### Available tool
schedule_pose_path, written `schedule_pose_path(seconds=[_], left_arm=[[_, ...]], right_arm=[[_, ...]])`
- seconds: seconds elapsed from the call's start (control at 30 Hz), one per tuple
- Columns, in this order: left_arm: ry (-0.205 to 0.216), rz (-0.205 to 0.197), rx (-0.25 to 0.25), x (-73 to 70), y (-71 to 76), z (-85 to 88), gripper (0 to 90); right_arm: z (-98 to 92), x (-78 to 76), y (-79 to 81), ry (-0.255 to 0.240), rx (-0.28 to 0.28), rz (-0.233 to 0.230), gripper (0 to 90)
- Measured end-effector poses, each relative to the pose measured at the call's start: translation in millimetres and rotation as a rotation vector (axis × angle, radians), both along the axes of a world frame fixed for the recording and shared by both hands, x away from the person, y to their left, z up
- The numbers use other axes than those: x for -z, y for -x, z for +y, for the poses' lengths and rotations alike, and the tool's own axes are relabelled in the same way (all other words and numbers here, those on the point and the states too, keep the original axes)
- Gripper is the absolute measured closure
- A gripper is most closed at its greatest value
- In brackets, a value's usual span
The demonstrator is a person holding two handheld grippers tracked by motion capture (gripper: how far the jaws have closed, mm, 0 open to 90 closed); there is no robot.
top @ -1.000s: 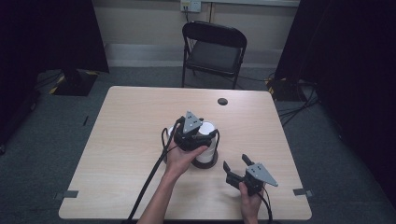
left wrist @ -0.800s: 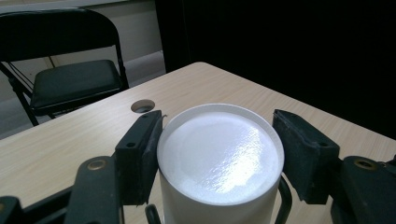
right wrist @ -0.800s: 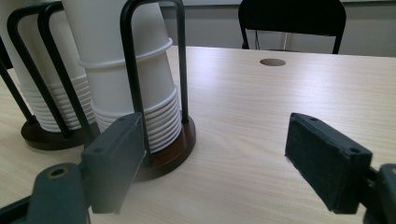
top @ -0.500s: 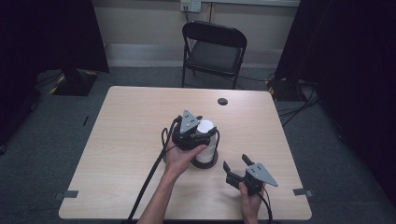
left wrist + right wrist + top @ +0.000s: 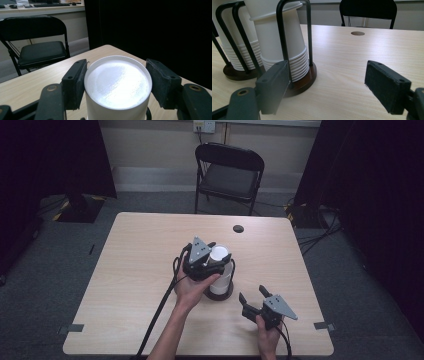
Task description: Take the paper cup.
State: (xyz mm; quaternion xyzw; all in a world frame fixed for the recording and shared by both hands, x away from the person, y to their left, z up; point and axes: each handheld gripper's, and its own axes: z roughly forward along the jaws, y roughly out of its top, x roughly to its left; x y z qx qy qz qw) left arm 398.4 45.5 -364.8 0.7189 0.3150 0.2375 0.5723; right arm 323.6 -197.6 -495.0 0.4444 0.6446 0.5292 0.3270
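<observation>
The left gripper (image 5: 212, 262) is clamped on the top paper cup (image 5: 117, 83) of an upside-down stack. In the left gripper view its two black pads (image 5: 78, 82) sit on either side of the cup's white bottom disc, the left pad pressed against the rim and the right one right at the rim's edge. The stack (image 5: 283, 42) under it stands in a cup holder (image 5: 299, 80) with a round dark wooden base and black wire hoops rising around the cups. From above, the holder's base (image 5: 220, 295) shows directly below the left gripper, and the person's left hand (image 5: 192, 287) wraps the gripper body from the near side, its black cable trailing back toward the table's near edge.

The right gripper (image 5: 255, 296) rests low over the wooden table (image 5: 140, 250), to the right of the holder and nearer the person, held by the right hand (image 5: 267, 332). Its jaws stand wide apart with nothing between them but bare tabletop. In the right gripper view the cup stack is beyond and to the left of its left jaw, close but not touching.

Past both grippers, on the far side of the table, a small dark round grommet (image 5: 238, 228) sits in the surface, and a black folding chair (image 5: 227, 175) stands beyond the far edge.
</observation>
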Motion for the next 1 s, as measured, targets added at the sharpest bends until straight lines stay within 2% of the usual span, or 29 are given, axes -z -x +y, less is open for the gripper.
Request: schedule_pose_path(seconds=[0.5, 0.8, 1.0], left_arm=[[0.019, -0.013, 0.006, -2.6, 1.5, 3.2, 35.7], [0.053, -0.014, 0.000, -4.7, 3.0, 6.4, 35.8], [0.078, -0.032, -0.001, -7.6, 5.8, 9.3, 35.7]], right_arm=[[0.5, -0.1, 0.0, 0.000, 0.001, 0.002, 19.4], [0.6, 0.0, -0.3, 0.003, 0.002, 0.000, 19.4], [0.6, 0.0, -0.4, 0.002, 0.000, -0.001, 19.4]])
